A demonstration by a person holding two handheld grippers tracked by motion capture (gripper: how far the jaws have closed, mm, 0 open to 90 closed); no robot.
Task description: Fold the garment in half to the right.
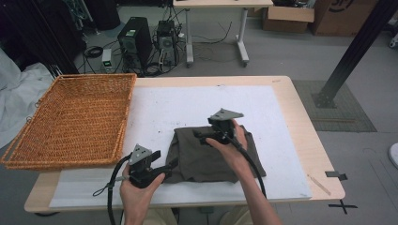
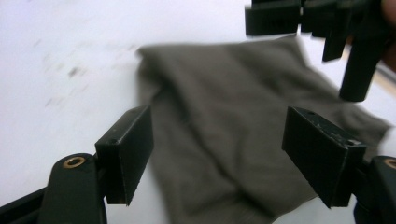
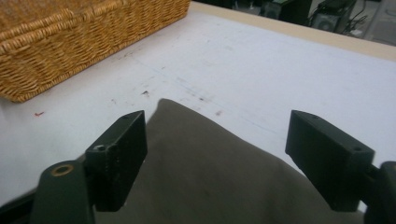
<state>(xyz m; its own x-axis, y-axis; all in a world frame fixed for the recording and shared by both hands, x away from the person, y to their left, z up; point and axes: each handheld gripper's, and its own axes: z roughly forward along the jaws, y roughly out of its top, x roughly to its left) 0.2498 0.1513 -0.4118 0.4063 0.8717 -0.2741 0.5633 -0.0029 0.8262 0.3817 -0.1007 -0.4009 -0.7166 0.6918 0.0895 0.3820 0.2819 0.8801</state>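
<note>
A folded olive-brown cloth [image 1: 213, 154] is laid on the white sheet [image 1: 197, 108] that covers most of the table [image 1: 300, 117], toward the near middle. Its near edge is set a little back from the sheet's front edge, and bare white sheet is left open beyond it and to its right. To the left, a wicker basket [image 1: 75, 119] is placed along the table's left side, partly overhanging it; a strip of sheet is left between its right rim and the cloth.

The left hand-held gripper [image 1: 172, 165] is held at the cloth's near left corner. In the left gripper view its jaws are seen spread wide, with the cloth lying beyond and below them and nothing pressed between the pads; that view is blurred, so contact with the fabric's edge cannot be ruled out. The right hand-held gripper [image 1: 199, 134] is held over the cloth's far part, pointing toward the basket. In the right gripper view its jaws are likewise parted wide above the cloth's far left corner, and nothing is gripped.
</note>
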